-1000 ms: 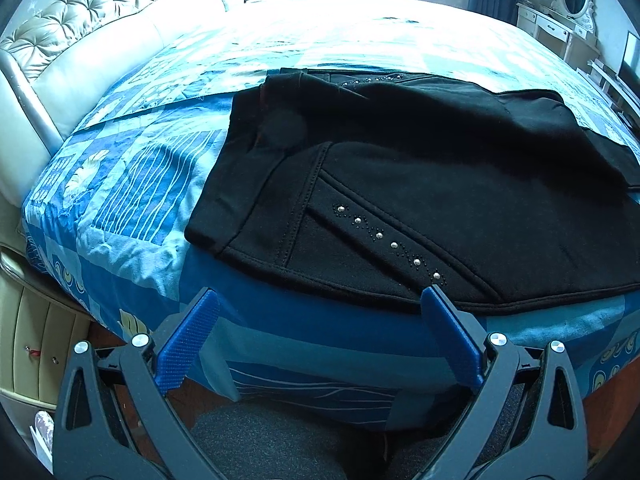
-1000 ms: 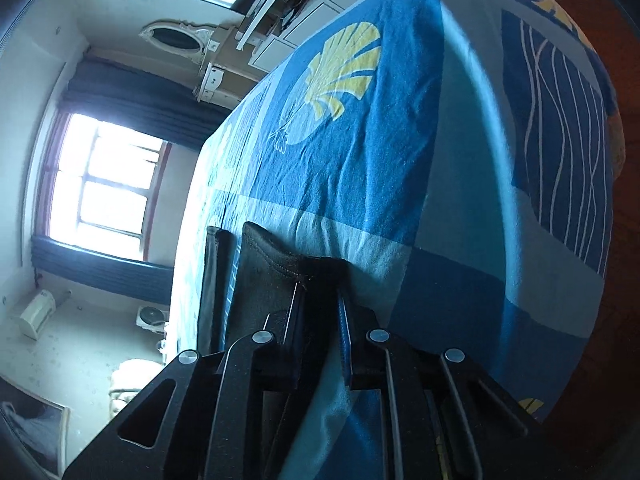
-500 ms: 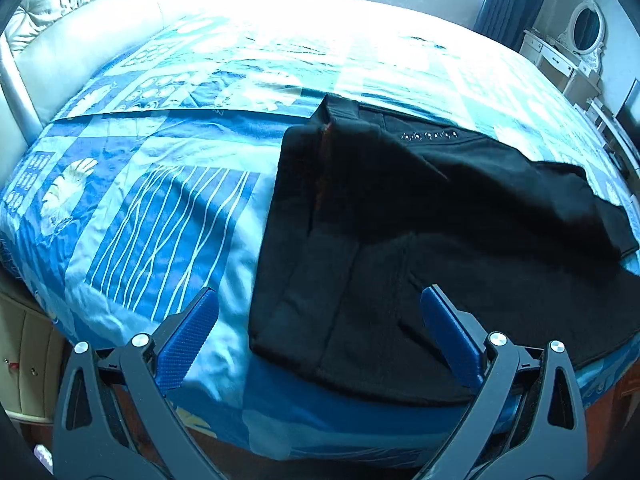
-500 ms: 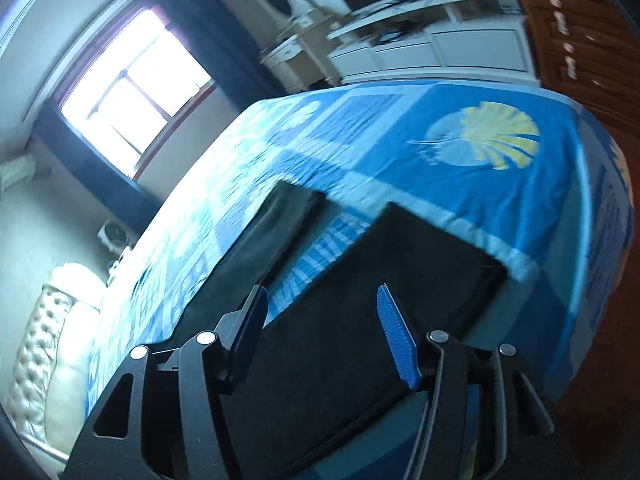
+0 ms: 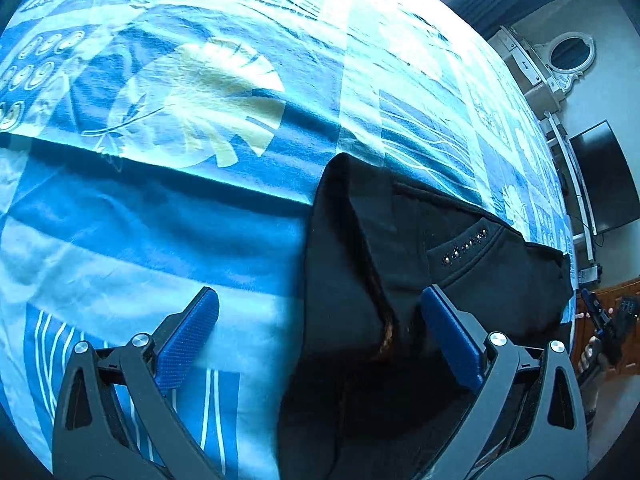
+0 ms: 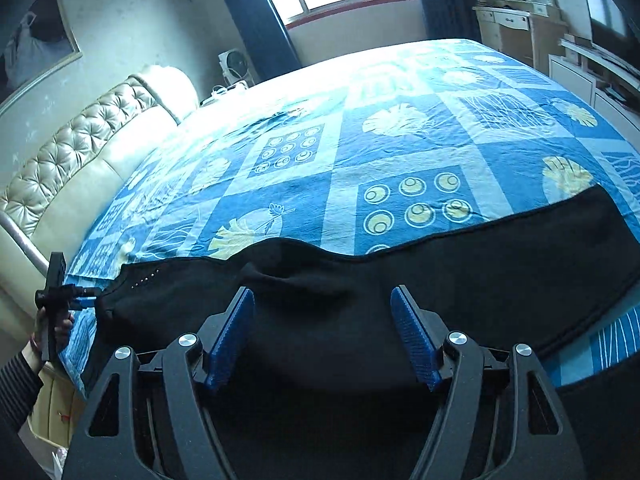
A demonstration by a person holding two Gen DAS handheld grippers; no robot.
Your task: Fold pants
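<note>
The black pants [image 5: 420, 280] are lying spread along the near edge of the bed [image 5: 160, 220], on its blue patterned cover. The left hand-held gripper [image 5: 316, 320] is hovering wide open and empty over the waistband end, one finger over cloth, the other over the cover. The right hand-held gripper [image 6: 322, 328] is gaping wide above the pants' middle, holding nothing.

A home bedroom: a bed with blue patchwork bedspread [image 6: 400, 152], tufted headboard [image 6: 80, 148] at nine o'clock, dressing table [image 6: 516, 20] at one o'clock.
</note>
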